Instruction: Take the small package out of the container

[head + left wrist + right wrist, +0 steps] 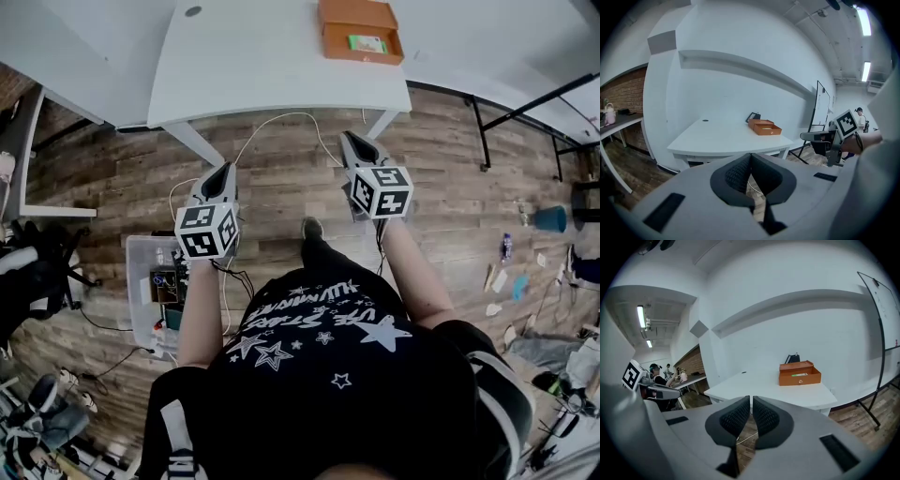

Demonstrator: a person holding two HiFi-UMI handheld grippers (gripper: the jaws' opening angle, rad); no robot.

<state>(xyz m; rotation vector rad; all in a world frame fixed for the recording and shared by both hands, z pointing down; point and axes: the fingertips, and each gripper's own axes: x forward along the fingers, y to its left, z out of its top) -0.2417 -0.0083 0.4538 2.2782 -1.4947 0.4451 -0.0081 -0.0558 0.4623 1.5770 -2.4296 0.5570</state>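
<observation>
An open orange box [361, 28] stands on the far side of the white table [262, 66], and a small green package [367, 43] lies inside it. Both grippers hover over the wood floor, short of the table's near edge. My left gripper [225, 173] is shut and holds nothing; in its own view the pads meet [750, 158] and the box [765, 127] sits far ahead. My right gripper [355, 142] is also shut and empty [751, 400]. Its view shows the box [799, 373] with the green package [800, 374] at its front.
A clear plastic bin [141, 281] with cables stands on the floor to my left. A white cable [281, 117] loops under the table between its legs. A black stand's legs [525, 103] and a blue bucket [551, 218] are at the right.
</observation>
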